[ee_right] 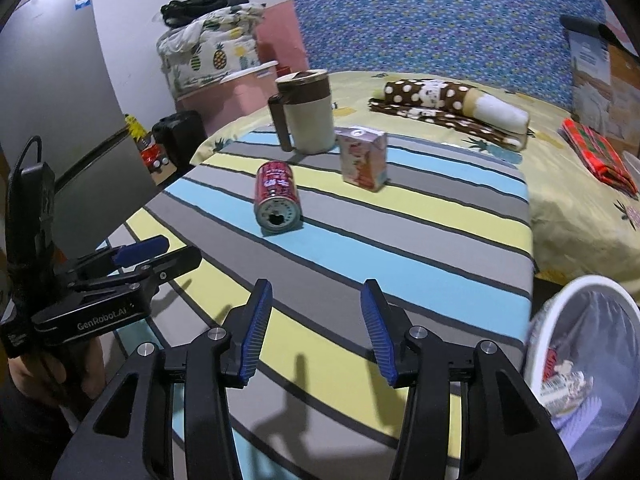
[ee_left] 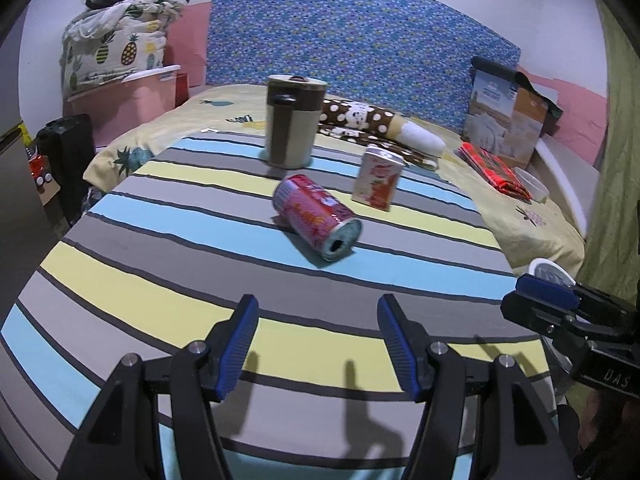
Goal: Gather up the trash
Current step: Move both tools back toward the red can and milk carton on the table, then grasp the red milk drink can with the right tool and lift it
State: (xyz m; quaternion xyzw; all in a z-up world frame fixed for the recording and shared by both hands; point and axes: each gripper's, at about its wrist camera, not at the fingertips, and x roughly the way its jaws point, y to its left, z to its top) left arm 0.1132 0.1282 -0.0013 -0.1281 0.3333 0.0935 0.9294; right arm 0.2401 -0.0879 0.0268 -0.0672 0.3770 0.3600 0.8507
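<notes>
A red drink can point(ee_left: 316, 216) point(ee_right: 277, 196) lies on its side on the striped tablecloth point(ee_left: 140, 272) point(ee_right: 440, 248), its opened top facing me. Just behind it stands a small pink-and-white drink carton point(ee_left: 378, 180) point(ee_right: 363, 158), upright. My left gripper point(ee_left: 318, 300) point(ee_right: 182, 250) hovers open over the near part of the cloth, short of the can, with nothing between its blue pads. My right gripper point(ee_right: 317, 284) point(ee_left: 514, 294) is beside it on the right, also open and empty. A white-rimmed trash bin point(ee_right: 592, 280) point(ee_left: 552, 270) with a clear liner stands off the table's right edge, with a printed wrapper point(ee_right: 560, 376) inside.
A beige-and-brown lidded mug point(ee_left: 294, 120) point(ee_right: 306, 112) stands at the table's far side. Behind the table is a bed with a polka-dot blanket roll point(ee_right: 448, 100), a red plaid cloth point(ee_right: 600, 156) and a box point(ee_left: 504, 120). A grey fridge point(ee_right: 60, 128) is at the left.
</notes>
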